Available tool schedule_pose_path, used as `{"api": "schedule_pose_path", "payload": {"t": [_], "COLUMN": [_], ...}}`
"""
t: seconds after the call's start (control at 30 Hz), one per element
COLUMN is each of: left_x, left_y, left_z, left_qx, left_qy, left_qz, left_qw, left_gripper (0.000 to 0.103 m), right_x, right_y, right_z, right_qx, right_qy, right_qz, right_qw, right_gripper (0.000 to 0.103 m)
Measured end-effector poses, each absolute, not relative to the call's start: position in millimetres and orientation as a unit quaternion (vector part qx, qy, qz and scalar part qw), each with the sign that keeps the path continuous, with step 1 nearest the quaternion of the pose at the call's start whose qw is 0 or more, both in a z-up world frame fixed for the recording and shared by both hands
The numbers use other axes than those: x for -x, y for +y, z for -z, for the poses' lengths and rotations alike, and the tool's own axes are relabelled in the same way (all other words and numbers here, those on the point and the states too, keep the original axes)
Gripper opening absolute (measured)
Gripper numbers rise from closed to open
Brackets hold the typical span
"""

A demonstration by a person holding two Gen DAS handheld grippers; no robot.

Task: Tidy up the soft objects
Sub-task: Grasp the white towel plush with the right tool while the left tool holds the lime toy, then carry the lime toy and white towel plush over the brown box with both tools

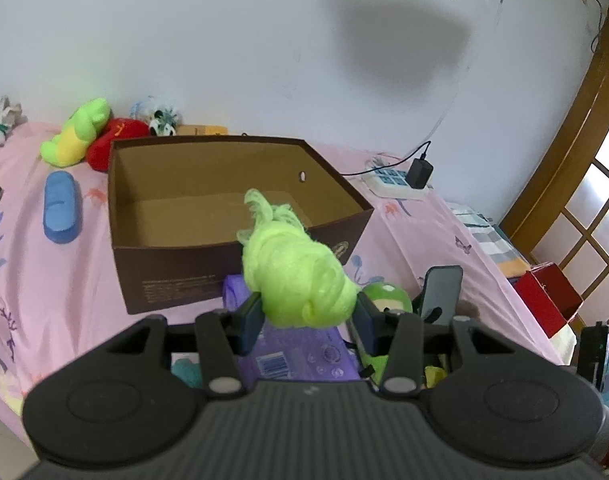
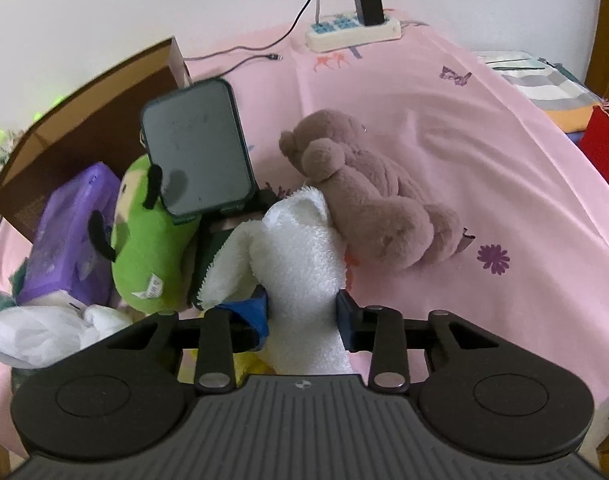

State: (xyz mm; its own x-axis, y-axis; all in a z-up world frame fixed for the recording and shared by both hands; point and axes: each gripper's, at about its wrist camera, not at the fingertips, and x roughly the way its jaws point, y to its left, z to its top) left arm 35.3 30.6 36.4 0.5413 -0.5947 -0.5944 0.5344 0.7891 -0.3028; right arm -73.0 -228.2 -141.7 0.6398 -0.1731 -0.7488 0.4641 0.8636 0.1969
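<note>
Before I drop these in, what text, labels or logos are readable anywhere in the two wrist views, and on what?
Nothing can be read as words.
Brown cardboard box: lines of small print on the front wall, too small; an oval gold logo, blurred.
Purple tissue pack: barcode and round icons, text too small.
Green plush toy: white tag with print, too small.
Red plush: an orange mark, not legible.
Power strip: no readable marking.
</note>
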Motion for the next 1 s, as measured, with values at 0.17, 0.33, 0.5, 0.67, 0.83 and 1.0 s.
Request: {"api": "schedule_pose_path", "payload": {"t": [0.17,0.33,0.5,0.67,0.83,1.0], "left_x": [-40,-43,-43,-44,-43,-47], "left_y": [23,17,14,16,21,30], "left_z": [-33,-32,-33,-37,-39,-42], "left_qx": [0.038,0.036,0.035,0.036,0.037,0.043], "left_qy": [0.359,0.359,0.357,0.353,0.349,0.345], "left_qz": [0.337,0.353,0.365,0.374,0.375,0.368], "left_qw": [0.869,0.863,0.859,0.857,0.858,0.863], "left_gripper": [0.047,0.047,0.047,0.047,0.047,0.047], "right_x": [83,92,104,104,83,53], "right_y": [-221,-221,-226,-213,-187,-177], "right_z": [127,114,98,77,56,47], "right_qx": [-0.177,-0.202,-0.279,-0.299,-0.282,-0.283], "right_qy": [0.358,0.335,0.301,0.280,0.259,0.253], "right_qz": [0.180,0.180,0.148,0.090,0.031,-0.014], "right_qw": [0.899,0.903,0.900,0.908,0.923,0.925], "right_gripper": [0.015,0.013,0.013,0.013,0.013,0.013]}}
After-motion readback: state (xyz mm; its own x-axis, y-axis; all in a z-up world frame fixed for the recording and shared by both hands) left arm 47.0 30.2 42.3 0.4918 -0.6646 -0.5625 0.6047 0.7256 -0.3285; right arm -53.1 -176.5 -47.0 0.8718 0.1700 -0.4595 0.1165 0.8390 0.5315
